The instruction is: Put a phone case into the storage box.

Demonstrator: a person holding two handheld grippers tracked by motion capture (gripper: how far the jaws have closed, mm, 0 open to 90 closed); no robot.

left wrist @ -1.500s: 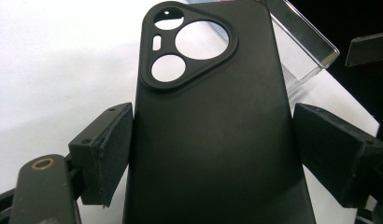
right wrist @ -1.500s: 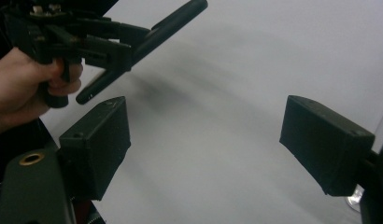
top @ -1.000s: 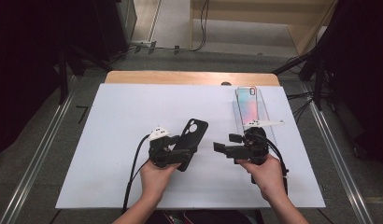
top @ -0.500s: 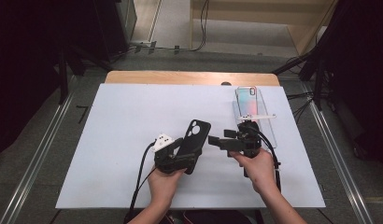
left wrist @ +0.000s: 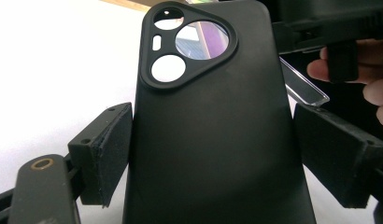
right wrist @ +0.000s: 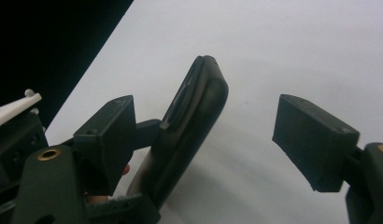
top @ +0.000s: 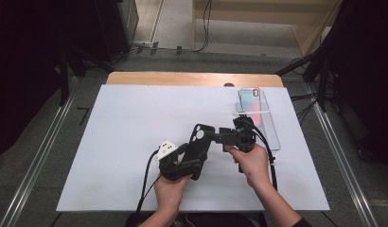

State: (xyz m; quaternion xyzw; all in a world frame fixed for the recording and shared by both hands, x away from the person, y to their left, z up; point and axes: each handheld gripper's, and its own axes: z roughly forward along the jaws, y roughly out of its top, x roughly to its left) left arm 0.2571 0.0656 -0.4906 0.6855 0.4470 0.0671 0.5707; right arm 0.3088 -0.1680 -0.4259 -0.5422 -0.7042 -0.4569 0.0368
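2 hands low over the table, left gripper clamped, right gripper jaws closing, apart.

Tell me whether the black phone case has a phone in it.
Empty: in the left gripper view, the white table shows through the camera cutouts of the black phone case.

Black phone case: lower end cut off by the bottom edge of the left gripper view; in the right gripper view its lower part sits hidden behind the near pad. Clear case at the table's far right: contents too small and blurred to identify from the high view. Person: forearms cut off at the bottom edge there.
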